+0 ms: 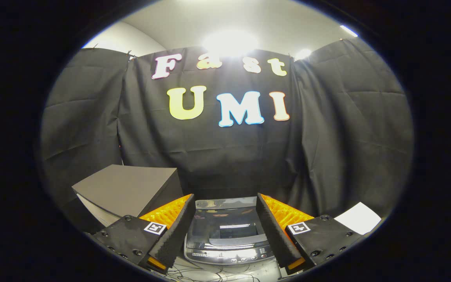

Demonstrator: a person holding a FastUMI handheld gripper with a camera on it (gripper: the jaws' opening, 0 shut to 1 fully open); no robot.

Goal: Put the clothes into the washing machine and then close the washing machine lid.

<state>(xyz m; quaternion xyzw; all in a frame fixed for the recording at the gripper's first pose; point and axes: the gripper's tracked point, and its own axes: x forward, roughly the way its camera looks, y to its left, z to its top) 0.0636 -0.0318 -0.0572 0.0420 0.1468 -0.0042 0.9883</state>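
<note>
Here, jaws: the gripper [225, 203] is held above the scene with its two fingers [178, 231] spread wide apart, nothing between them but open air.
Washing machine: a small top-loading washing machine [227, 235] sits below, framed in the gap between the two fingers and just ahead of them.
Lid: the lid [225, 223] is dark and glossy, with a clear window in its middle; it lies flat over the top of the machine, and lamp glare reflects off it.
Control panel: a pale strip with small buttons [229, 256] runs along the machine's near edge, too small to make out further.
Clothes: cannot tell where they are; whether any lie under the lid is not readable through the reflections.
Box: a grey box [129, 190] with a flat top stands beside the machine, beyond one finger and near the booth wall.
Paper: a white sheet [358, 217] lies on the other side, beyond the other finger.
Cables: thin dark wires [210, 276] trail across the pale surface in front of the machine.
Backdrop: black cloth [347, 129] hangs behind everything, creased in folds.
Light: a bright ceiling lamp [230, 42] glares above the cloth.
</note>
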